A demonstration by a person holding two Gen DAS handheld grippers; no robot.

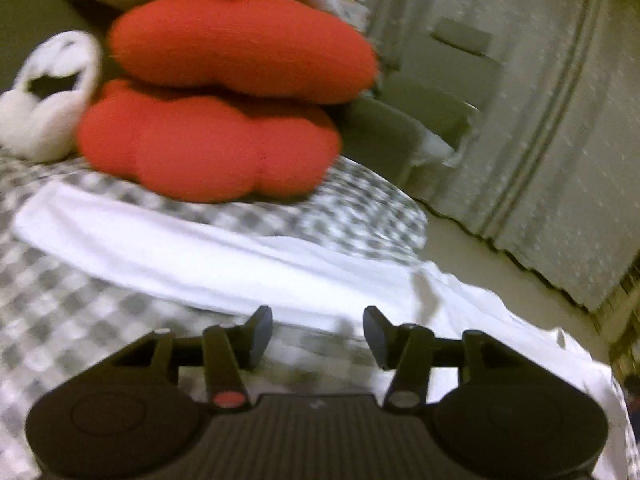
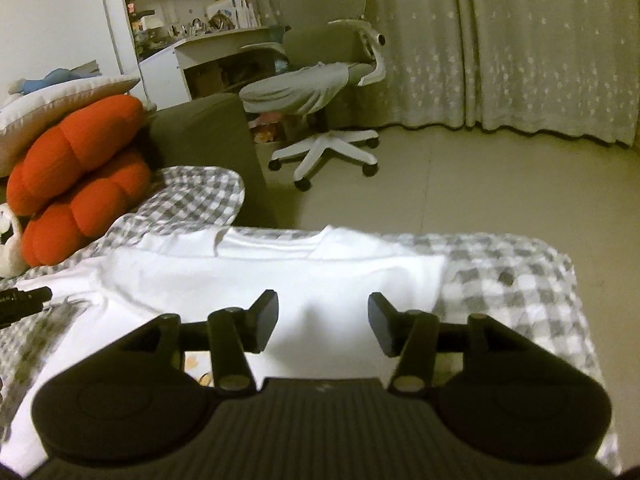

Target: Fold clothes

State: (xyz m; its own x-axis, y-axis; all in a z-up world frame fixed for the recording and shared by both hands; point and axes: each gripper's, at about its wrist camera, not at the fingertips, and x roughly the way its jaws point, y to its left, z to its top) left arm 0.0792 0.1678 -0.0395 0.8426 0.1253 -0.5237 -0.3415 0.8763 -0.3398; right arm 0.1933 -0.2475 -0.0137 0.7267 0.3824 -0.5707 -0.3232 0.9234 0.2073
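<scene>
A white t-shirt (image 2: 280, 276) lies partly folded on a grey-and-white checked bed cover (image 2: 512, 280). In the left wrist view the shirt (image 1: 192, 256) stretches across the cover (image 1: 60, 312) just ahead of the fingers. My left gripper (image 1: 318, 336) is open and empty, above the shirt's near edge. My right gripper (image 2: 323, 328) is open and empty, hovering over the middle of the shirt. The left gripper's tip (image 2: 24, 298) shows at the left edge of the right wrist view.
Two red cushions (image 1: 224, 92) are stacked at the head of the bed, with a white plush toy (image 1: 44, 100) beside them. A white office chair (image 2: 320, 84), a desk with shelves (image 2: 200, 40) and long curtains (image 2: 520, 48) stand beyond the bed on a tiled floor (image 2: 480, 184).
</scene>
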